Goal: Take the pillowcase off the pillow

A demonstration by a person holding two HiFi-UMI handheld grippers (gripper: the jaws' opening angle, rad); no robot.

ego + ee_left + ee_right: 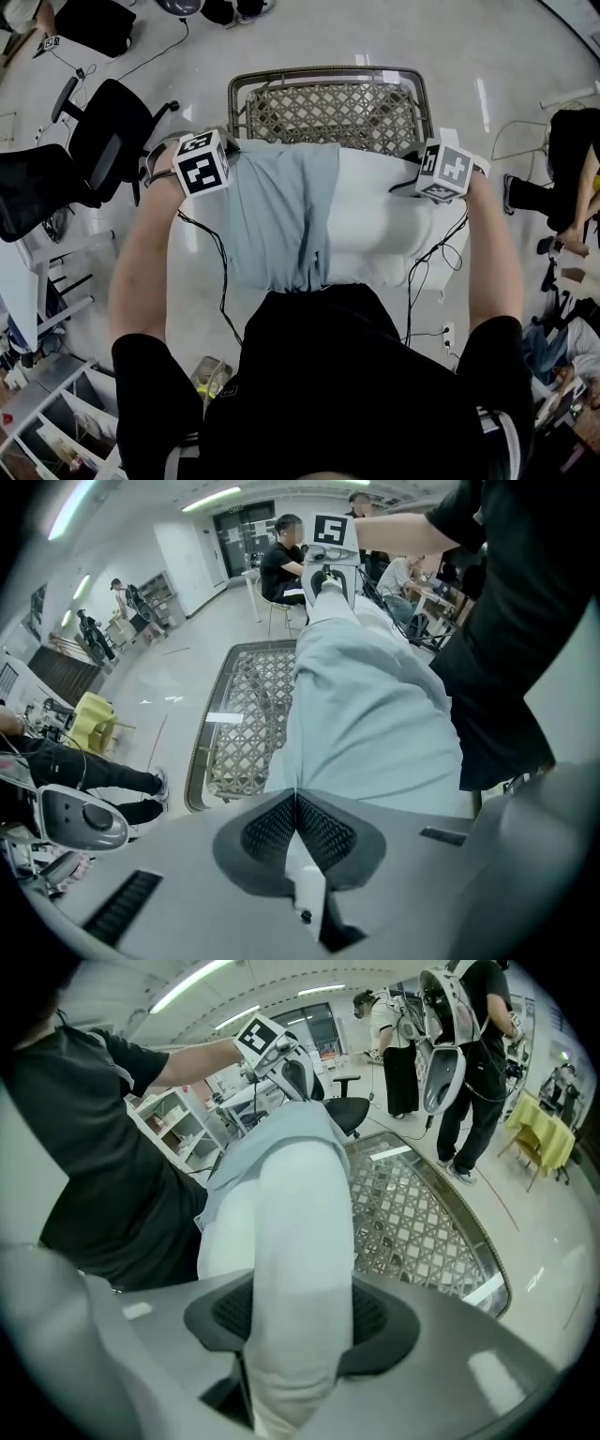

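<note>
The pillow hangs stretched between my two grippers, in front of the person's black shirt. A light blue pillowcase (pixel 277 220) covers its left half, and the bare white pillow (pixel 380 220) shows on the right. My left gripper (pixel 225 155) is shut on the pillowcase's left edge; in the left gripper view its jaws (pixel 296 803) meet on the blue cloth (pixel 366 714). My right gripper (pixel 414 178) is shut on the white pillow's right end, and a thick fold of pillow (pixel 295 1232) fills its jaws (pixel 295 1316). The pillowcase (pixel 281 1138) lies beyond that fold.
A lattice-top table with a metal frame (pixel 328 108) stands just beyond the pillow. Black office chairs (pixel 103 131) are at the left and white shelves (pixel 56 422) at the lower left. Cables (pixel 220 272) hang from both grippers. Several people (pixel 281 560) sit or stand around the room.
</note>
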